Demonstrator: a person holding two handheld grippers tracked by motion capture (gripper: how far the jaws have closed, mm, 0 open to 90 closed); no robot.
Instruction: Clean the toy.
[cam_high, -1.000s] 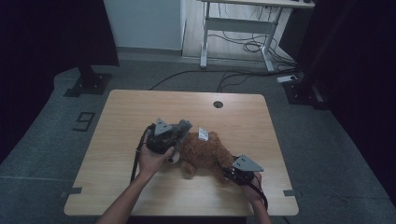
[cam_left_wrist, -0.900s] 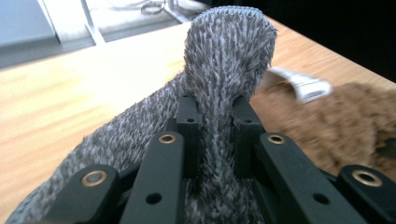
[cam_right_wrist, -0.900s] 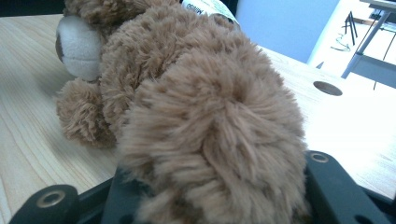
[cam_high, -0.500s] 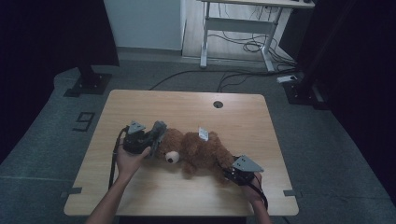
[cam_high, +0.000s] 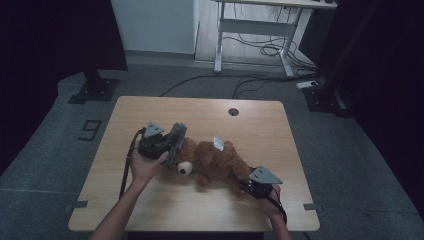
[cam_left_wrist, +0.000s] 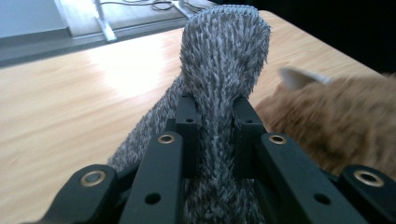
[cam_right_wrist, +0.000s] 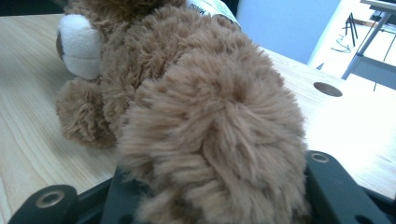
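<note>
A brown teddy bear (cam_high: 215, 160) lies on its side on the wooden table (cam_high: 150, 110), its white muzzle (cam_high: 184, 168) turned to the front left. My left gripper (cam_high: 169, 142) is just left of the bear's head. It is shut on a strip of grey fuzzy cloth (cam_left_wrist: 219, 70), which stands up between its jaws (cam_left_wrist: 215, 112) and reaches toward the head (cam_high: 176, 136). At the bear's right end, my right gripper (cam_high: 246, 184) is shut on a furry leg (cam_right_wrist: 219, 154). The fur hides most of its jaws (cam_right_wrist: 210, 186). A white tag (cam_high: 218, 142) sticks out of the bear's back.
A round cable hole (cam_high: 233, 111) sits near the table's far edge. Bare wood lies to the left and in front of the bear. Behind the table stand a desk frame (cam_high: 250, 30) with cables on the floor and a dark stand base (cam_high: 95, 87).
My left gripper with the grey cloth drew left off the bear's head, baring the muzzle, then came slightly back right. The right gripper stayed put on the leg.
</note>
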